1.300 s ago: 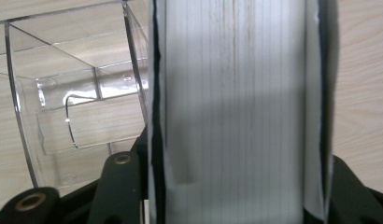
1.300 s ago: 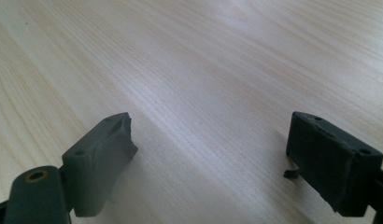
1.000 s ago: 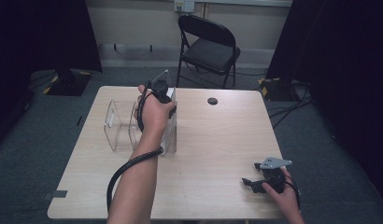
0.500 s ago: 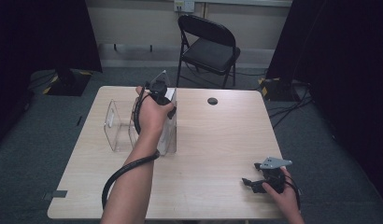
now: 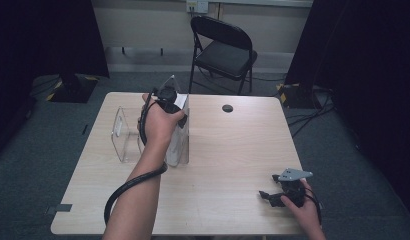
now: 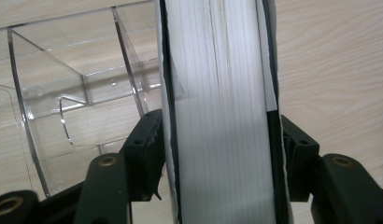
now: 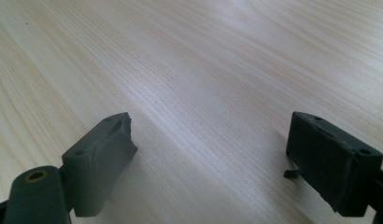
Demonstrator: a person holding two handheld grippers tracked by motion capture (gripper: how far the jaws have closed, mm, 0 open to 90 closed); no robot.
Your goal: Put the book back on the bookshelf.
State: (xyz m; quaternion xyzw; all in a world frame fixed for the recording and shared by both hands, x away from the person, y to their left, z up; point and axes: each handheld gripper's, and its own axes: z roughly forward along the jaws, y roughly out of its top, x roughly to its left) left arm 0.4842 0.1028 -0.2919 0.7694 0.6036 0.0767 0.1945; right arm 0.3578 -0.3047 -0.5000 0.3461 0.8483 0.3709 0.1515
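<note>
Both forearms are bare, with no sleeves in sight. The left hand-held gripper (image 6: pixel 217 154) has black jaws with ridged pads, brass-coloured pivot pins and a thick black cable (image 5: pixel 124 191). The right hand-held gripper (image 5: pixel 267 196) is black too, topped by a grey three-cornered plate (image 5: pixel 292 174).

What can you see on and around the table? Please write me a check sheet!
Surface: pale wooden table, mostly bare.
Job's things: thick book standing upright in a clear plastic rack.
Clutter: small dark round thing near the far edge.
Grippers: left gripper straddles the book, jaws just easing open; right gripper open, low over bare wood.
Cables: black cable trailing from the left gripper.
Surroundings: folding chair, grey carpet, dark curtains.
</note>
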